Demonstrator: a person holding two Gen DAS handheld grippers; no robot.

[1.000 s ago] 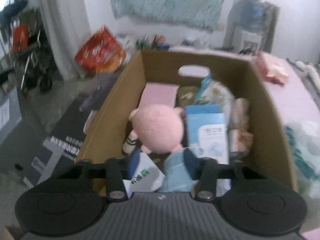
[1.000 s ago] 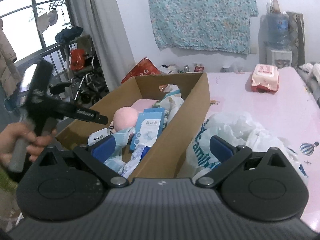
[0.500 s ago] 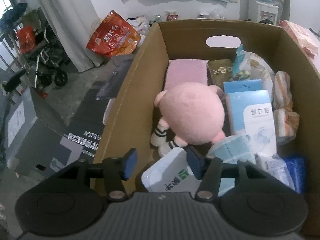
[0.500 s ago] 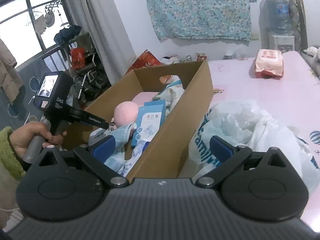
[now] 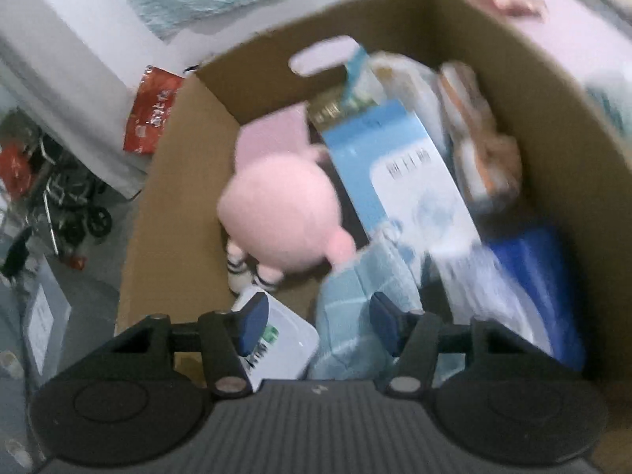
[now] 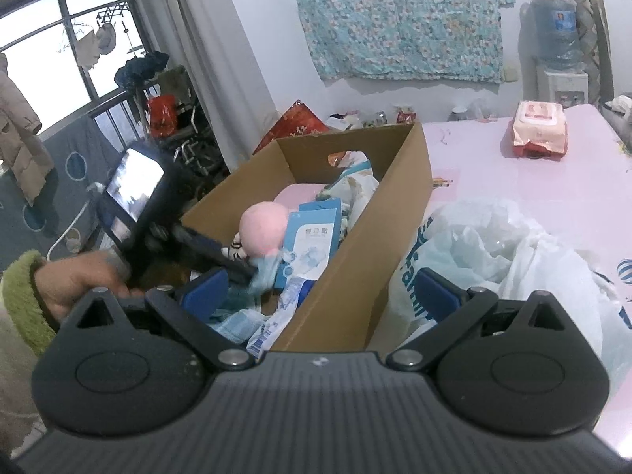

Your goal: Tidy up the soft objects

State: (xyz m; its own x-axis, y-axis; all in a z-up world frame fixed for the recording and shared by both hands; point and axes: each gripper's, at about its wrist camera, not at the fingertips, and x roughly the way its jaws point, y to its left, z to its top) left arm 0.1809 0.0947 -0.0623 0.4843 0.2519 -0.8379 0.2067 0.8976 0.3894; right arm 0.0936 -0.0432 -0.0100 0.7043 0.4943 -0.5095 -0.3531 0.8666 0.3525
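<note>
- Pale-blue soft cloth (image 5: 367, 308) is lying in the near end of the cardboard box (image 5: 170, 181), directly under the left tongs (image 5: 318, 316), and it is reaching up between their two blue pads (image 5: 254, 318).
- Those jaws have just been opening; they are standing about half apart, and the blurred left view is not showing either pad pressing on the cloth.
- Its bunched length is running forward and slightly to the right of the left tongs, toward the blue-and-white packet (image 5: 399, 181); the pink plush doll (image 5: 280, 217) is sitting just ahead and to the left.
- Across the box, the right tongs (image 6: 320, 296) are hanging wide and empty, straddling the box's near corner (image 6: 328, 316), with a white plastic bag (image 6: 505, 249) on their right.
- Judging by this, the left hand (image 6: 79, 284) is much the nearer one to the cloth.
</note>
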